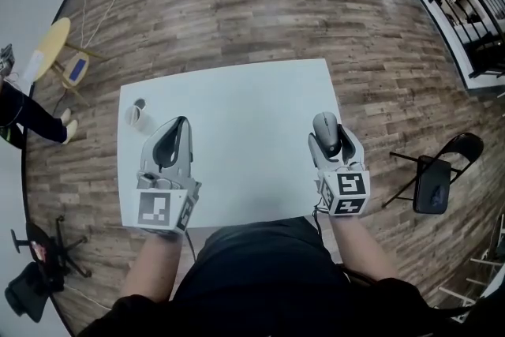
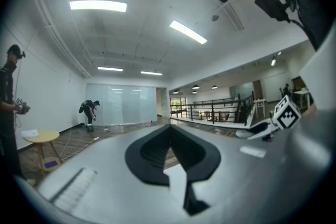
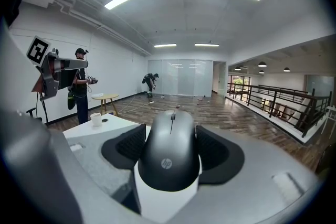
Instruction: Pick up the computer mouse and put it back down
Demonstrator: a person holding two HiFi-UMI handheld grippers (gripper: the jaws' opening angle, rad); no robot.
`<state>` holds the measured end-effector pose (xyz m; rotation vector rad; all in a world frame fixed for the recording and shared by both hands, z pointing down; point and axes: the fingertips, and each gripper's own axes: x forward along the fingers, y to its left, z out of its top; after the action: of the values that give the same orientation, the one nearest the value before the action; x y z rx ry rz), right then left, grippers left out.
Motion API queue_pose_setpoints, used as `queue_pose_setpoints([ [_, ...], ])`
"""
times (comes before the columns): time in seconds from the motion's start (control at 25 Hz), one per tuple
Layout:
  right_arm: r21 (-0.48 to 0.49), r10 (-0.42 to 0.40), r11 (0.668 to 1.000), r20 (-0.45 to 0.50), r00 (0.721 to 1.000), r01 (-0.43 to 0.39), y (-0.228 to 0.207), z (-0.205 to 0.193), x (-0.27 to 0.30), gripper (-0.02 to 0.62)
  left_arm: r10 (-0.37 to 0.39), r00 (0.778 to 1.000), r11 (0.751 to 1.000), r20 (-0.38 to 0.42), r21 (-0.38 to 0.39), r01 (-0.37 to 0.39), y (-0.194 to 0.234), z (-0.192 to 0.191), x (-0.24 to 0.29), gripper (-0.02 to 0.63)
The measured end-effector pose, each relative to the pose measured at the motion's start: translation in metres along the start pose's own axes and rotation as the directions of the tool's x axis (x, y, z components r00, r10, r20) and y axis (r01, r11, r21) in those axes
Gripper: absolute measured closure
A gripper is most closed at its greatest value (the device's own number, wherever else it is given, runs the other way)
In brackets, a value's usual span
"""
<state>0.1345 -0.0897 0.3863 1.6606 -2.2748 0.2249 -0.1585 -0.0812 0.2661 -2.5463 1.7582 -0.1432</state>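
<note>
A wooden floor (image 1: 260,4) fills the head view, with a railing along the upper right edge. At the centre stands the white bench (image 1: 237,106), its near edge against the wearer's dark-clothed body at the bottom of the frame. A black folding chair (image 1: 435,179) stands on the floor right of the bench. A round yellow table (image 1: 52,46) sits at the upper left, with a standing person (image 1: 31,118) below it at the left edge.

The left tool (image 1: 181,124) hovers over the left part of the bench, clenched. In the left gripper view its black pads meet at the tips and nothing lies between them.

The right tool (image 1: 327,143) is over the bench near its right edge, well apart from the left one. It grasps the computer mouse (image 1: 324,125). In the right gripper view the dark mouse fills the gap, a ribbed black pad lying against each flank, the scroll wheel pointing away from the camera. I cannot tell whether the mouse rests on the bench or is raised off it.

A small white cup (image 1: 135,116) stands near the bench's left edge, just above the left tool in the frame.
</note>
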Motion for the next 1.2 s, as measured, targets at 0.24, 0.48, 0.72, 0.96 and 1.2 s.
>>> queue_pose_setpoints([
  [0.24, 0.018, 0.003, 1.000, -0.029, 1.000, -0.002, -0.002, -0.014, 0.000, 0.293, -0.018, 0.998, 1.000, -0.054, -0.006, 0.018, -0.007, -0.015, 0.002, 0.606],
  [0.48, 0.032, 0.011, 0.999, -0.066, 0.998, -0.009, -0.002, -0.029, 0.003, 0.293, -0.034, 0.994, 0.999, -0.106, 0.011, 0.036, -0.015, -0.031, 0.004, 0.606],
  [0.72, 0.041, 0.019, 0.999, -0.094, 0.995, -0.015, -0.002, -0.039, 0.009, 0.293, -0.049, 0.989, 0.999, -0.142, 0.002, 0.050, -0.021, -0.040, 0.011, 0.606],
  [0.96, 0.055, 0.022, 0.998, -0.125, 0.992, -0.015, 0.000, -0.050, 0.015, 0.295, -0.073, 0.983, 0.997, -0.169, -0.002, 0.074, -0.025, -0.049, 0.020, 0.606],
  [1.2, 0.073, 0.022, 0.997, -0.157, 0.987, -0.010, -0.001, -0.065, 0.021, 0.293, -0.108, 0.975, 0.994, -0.196, -0.020, 0.106, -0.030, -0.066, 0.026, 0.606],
])
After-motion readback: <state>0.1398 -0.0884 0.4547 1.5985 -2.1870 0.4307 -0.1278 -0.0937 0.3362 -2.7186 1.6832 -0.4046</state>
